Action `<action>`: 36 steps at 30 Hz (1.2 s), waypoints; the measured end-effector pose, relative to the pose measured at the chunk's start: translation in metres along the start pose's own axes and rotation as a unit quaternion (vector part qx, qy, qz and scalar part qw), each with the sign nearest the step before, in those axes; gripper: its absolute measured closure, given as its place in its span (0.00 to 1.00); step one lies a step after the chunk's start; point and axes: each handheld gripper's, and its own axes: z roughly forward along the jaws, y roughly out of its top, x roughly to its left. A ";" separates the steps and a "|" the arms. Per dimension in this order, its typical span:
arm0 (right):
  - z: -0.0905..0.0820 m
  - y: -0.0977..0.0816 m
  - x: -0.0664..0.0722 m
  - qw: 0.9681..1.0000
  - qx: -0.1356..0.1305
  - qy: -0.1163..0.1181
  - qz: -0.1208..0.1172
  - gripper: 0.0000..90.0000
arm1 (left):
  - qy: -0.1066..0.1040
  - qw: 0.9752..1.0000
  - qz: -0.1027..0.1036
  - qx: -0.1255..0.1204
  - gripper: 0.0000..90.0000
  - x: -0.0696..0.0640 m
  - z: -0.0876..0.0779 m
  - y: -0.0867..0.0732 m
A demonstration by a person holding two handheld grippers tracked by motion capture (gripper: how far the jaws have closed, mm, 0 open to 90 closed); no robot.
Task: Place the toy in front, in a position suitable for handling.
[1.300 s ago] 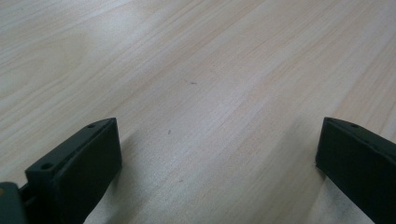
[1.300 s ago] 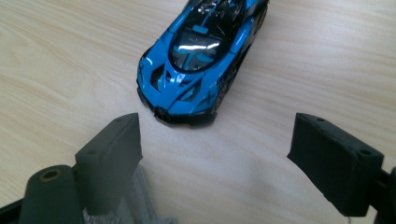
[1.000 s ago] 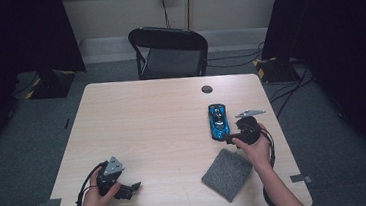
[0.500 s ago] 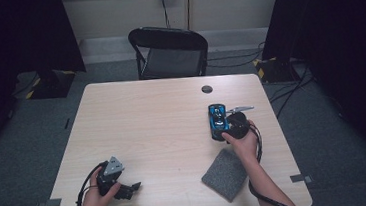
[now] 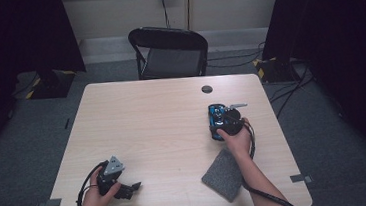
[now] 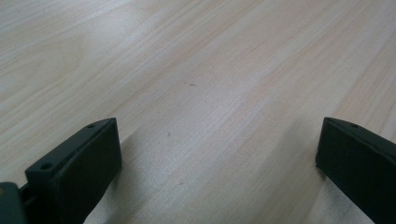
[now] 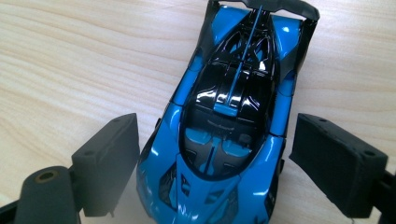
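Right gripper [image 7: 219,154], jaws open, straddles a glossy blue-and-black toy car [image 7: 229,116]; light, rigid, slippery — grip its flat sides; left gripper [image 6: 215,163] open over bare table

The left black gripper [image 5: 134,187] carries a grey 3-cornered plate and looping black cable; the right black gripper [image 7: 212,175] has 2 blocky matte fingers [image 7: 108,158] with small screw holes.

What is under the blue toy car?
The blue toy car sits on the wooden table. Its wheels and underside are covered by its body.
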 end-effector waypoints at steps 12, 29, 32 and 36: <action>0.015 0.004 0.001 1.000 0.008 -0.012 0.025 0.17 | 0.000 1.000 0.000 0.000 0.00 0.000 0.000 0.000; 0.027 0.005 0.004 0.998 0.001 -0.037 0.046 0.18 | -0.002 1.000 0.001 0.000 0.00 0.000 0.000 0.000; 0.028 0.005 0.005 0.998 0.000 -0.044 0.038 0.18 | -0.002 1.000 0.001 0.000 0.00 0.000 0.000 0.000; 0.029 0.005 0.006 0.998 0.000 -0.051 0.041 0.18 | -0.003 1.000 0.001 0.000 0.00 0.001 0.000 0.000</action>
